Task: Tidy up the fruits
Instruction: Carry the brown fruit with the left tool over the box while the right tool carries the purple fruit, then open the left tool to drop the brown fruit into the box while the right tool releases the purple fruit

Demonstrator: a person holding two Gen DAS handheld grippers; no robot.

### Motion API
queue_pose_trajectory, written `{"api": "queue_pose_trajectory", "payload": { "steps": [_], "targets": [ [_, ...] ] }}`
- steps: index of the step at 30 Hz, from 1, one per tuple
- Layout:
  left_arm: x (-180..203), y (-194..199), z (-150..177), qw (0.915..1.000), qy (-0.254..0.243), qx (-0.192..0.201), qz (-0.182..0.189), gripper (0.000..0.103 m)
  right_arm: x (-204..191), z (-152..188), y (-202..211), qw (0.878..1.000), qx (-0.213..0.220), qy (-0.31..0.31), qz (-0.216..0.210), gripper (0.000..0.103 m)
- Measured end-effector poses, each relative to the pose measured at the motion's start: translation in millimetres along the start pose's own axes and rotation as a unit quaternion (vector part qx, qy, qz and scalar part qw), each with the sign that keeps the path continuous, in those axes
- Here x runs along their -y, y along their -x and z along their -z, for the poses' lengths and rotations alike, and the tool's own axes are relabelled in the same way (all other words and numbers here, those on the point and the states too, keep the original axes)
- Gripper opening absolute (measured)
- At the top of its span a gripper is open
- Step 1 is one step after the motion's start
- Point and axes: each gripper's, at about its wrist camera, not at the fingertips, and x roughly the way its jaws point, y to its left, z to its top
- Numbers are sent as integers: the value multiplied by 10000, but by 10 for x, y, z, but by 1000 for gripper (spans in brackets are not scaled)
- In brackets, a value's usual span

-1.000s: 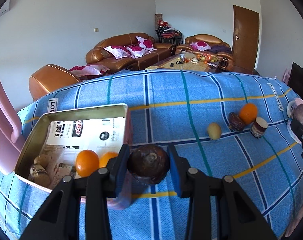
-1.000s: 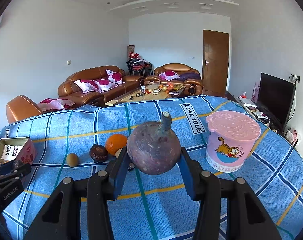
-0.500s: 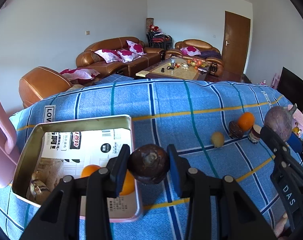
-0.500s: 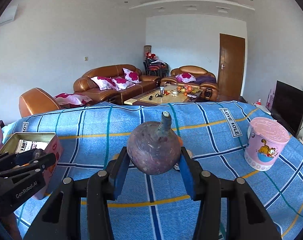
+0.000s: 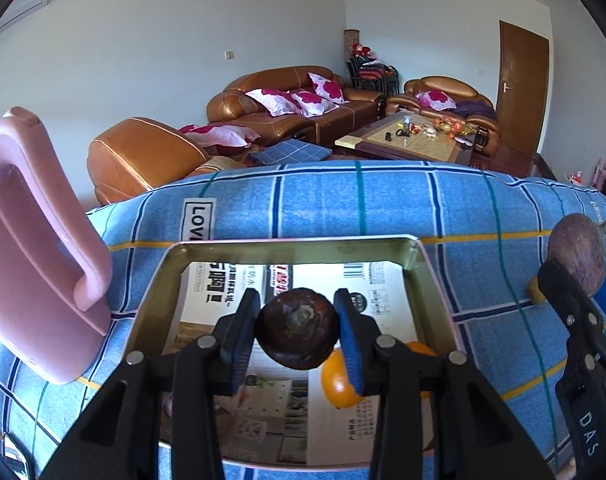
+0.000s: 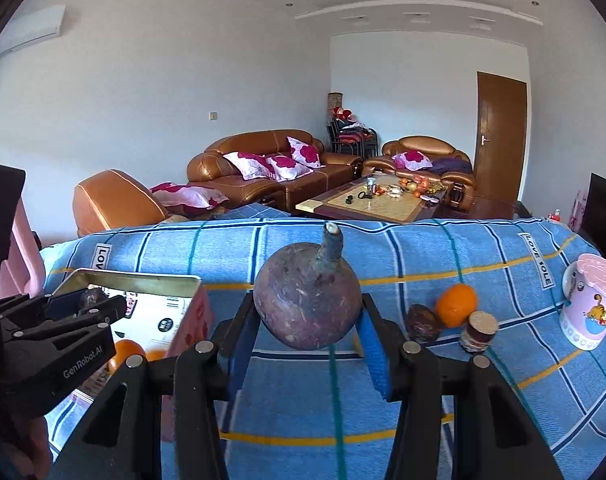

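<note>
Above the tin box, the left gripper was clamped on a dark brown fruit, with two oranges lying in the box beneath it. Right of the box, the right gripper was clamped on a purple stemmed fruit; beyond it an orange sat on the blue cloth.

A blue plaid cloth covers the desk, bearing an open metal tin, an orange, a dark fruit, a small jar and a pink cup.
</note>
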Motion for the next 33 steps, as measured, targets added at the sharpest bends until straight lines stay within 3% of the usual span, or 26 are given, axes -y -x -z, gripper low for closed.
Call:
{"api": "queue_pose_trajectory", "payload": {
  "steps": [12,33],
  "targets": [
    [-329,-216,3,9992,-44,-269,-284,40,-590,-54,-267,9990,-251,19,-372,51],
    [-334,-444,167,9930,-587,-771,-682,40,-870,-1,-644,9928,-1043,-128,-573,52]
  ]
}}
